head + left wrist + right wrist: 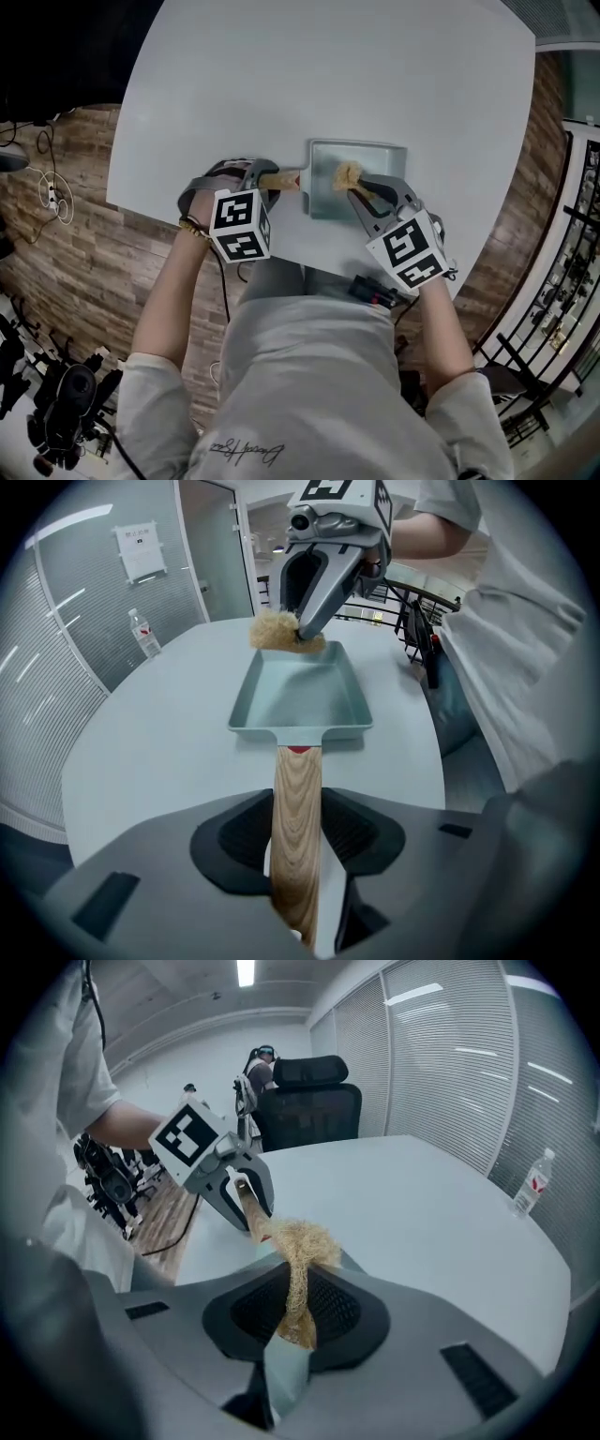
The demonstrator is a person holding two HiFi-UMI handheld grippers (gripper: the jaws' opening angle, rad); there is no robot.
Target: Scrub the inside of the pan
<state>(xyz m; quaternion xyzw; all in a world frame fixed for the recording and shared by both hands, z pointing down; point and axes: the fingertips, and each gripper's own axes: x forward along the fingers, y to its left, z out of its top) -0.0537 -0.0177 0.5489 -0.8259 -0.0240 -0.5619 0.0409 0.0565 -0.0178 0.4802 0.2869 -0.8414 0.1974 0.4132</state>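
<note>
A pale green rectangular pan (367, 159) lies near the white table's front edge, and its wooden handle (280, 181) points to the left. My left gripper (267, 180) is shut on that handle (298, 799), which runs between its pads. My right gripper (361, 187) is shut on a tan fibrous scrubber (348, 174), and the tuft sticks out past the fingertips. In the left gripper view the scrubber (277, 630) hangs over the pan's (300, 694) far left rim, just above it. Whether the tuft touches the pan I cannot tell. The right gripper view shows the scrubber (302, 1246) pinched between the pads.
The white table (328, 75) stretches wide behind the pan. A water bottle (145, 635) stands far off on it. An office chair (314, 1105) sits at the far side. Camera gear (66, 403) and cables lie on the wooden floor at the left.
</note>
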